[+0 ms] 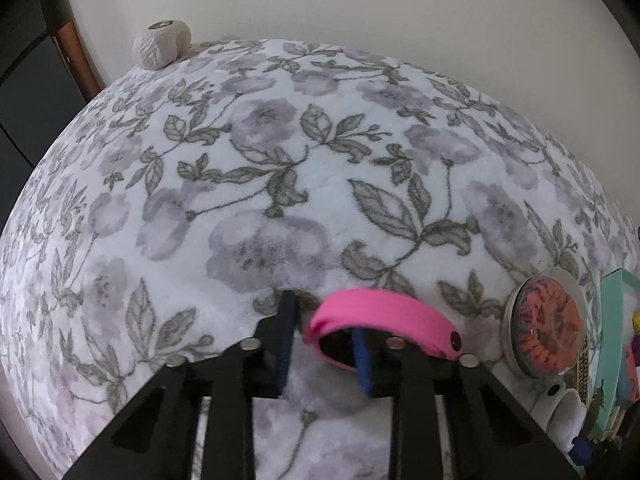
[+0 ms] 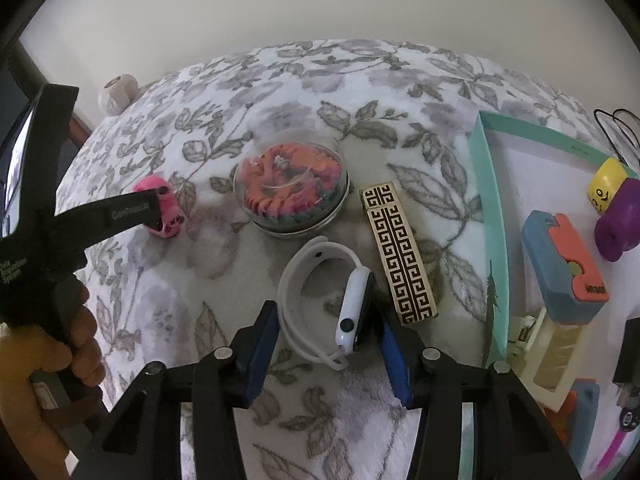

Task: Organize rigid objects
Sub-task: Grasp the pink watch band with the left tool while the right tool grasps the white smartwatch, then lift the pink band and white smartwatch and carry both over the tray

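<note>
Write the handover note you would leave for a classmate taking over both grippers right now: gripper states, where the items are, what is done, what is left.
Left gripper: open, one finger threaded inside the pink band, nothing clamped.
Right gripper: open, straddling the white smartwatch on the floral blanket.
On the blanket: round tin of orange pieces, patterned box.
Done: teal tray already holds the blue and orange block, purple piece, yellow die.
Left: probably the watch, band, tin and box go to the tray.
</note>
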A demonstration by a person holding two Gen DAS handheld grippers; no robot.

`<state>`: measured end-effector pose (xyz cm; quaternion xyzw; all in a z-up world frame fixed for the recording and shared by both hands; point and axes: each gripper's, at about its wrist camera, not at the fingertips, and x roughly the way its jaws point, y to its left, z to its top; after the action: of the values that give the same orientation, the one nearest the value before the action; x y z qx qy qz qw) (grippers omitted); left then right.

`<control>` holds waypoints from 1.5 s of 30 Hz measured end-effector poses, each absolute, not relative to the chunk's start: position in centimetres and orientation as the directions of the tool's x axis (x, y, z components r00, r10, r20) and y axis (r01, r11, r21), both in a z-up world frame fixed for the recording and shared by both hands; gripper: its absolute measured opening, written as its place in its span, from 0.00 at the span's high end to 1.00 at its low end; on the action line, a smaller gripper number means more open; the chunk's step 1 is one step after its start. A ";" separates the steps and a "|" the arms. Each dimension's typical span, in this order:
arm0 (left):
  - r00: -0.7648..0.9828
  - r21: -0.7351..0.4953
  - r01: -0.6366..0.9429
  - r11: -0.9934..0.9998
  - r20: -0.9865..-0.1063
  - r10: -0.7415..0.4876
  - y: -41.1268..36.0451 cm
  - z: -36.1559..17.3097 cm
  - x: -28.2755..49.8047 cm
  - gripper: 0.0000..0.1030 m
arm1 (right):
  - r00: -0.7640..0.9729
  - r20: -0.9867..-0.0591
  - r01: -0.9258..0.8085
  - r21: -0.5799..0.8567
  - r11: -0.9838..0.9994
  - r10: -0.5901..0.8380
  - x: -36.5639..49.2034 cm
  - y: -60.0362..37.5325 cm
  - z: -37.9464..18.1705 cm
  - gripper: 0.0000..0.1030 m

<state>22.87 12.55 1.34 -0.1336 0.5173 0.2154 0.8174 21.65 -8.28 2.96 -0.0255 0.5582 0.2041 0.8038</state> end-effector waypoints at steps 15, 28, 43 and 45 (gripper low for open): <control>0.370 -0.021 -0.492 0.871 -0.910 0.186 13.2 1.5 21.5 0.91 | 0.261 -0.904 -0.345 0.239 0.907 0.338 21.7 -9.2 3.0 0.50; 0.376 -0.094 -0.557 0.825 -0.914 0.150 14.4 2.2 20.4 0.91 | 0.240 -0.880 -0.322 0.326 0.889 0.409 21.4 -10.4 4.0 0.50; 0.484 -0.148 -0.566 0.811 -0.856 0.182 14.1 7.3 19.5 0.92 | 0.258 -0.830 -0.312 0.413 0.856 0.495 21.2 -12.2 6.6 0.50; 0.502 -0.156 -0.563 0.812 -0.844 0.186 14.0 8.1 19.3 0.92 | 0.266 -0.820 -0.313 0.423 0.850 0.506 21.2 -12.5 7.2 0.50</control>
<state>19.26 13.97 8.14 -0.2108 0.4464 0.2228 0.8406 21.23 -12.45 7.25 0.0882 0.5477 0.2591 0.7906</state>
